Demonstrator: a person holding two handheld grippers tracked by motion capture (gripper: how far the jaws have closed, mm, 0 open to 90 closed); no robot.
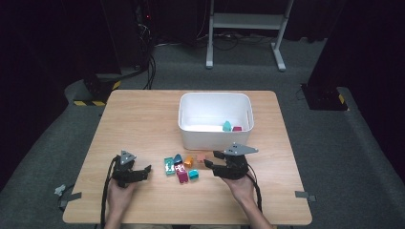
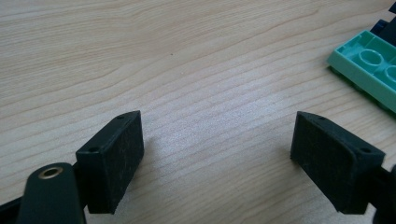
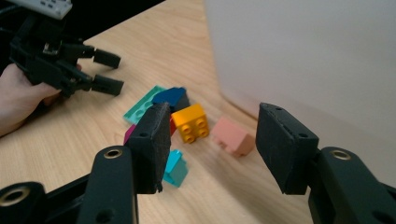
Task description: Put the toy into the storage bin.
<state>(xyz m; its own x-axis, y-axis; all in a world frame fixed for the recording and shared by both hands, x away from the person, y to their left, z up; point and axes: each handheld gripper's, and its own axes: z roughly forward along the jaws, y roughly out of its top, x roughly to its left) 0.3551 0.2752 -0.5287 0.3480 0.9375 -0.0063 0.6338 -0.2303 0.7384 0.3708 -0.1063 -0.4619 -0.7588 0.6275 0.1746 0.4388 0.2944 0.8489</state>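
A: Going left to right in the high view; my left gripper [image 1: 143,172] sits lower left on the table [image 1: 143,119], jaws apart, nothing between them; bare wood ahead in its own view, green plate [image 2: 369,70] at the right edge.

B: And the bricks?

A: Cluster at centre, just below the white bin [image 1: 215,121]; green plate, dark blue piece [image 3: 172,97], orange brick [image 3: 190,122], magenta brick [image 1: 181,175], teal brick [image 3: 175,169]; pink brick [image 3: 232,136] lies rightmost, a little apart from the rest, near the bin wall.

B: Right side?

A: Right gripper [image 3: 210,144] is part open, empty, lined up on the pink brick; not touching it.

B: Handling?

A: I'd judge it light, rigid, smooth plastic; likely to skid on the wood if nudged; I'd pinch its two flat side faces, low down, not the sloped top.
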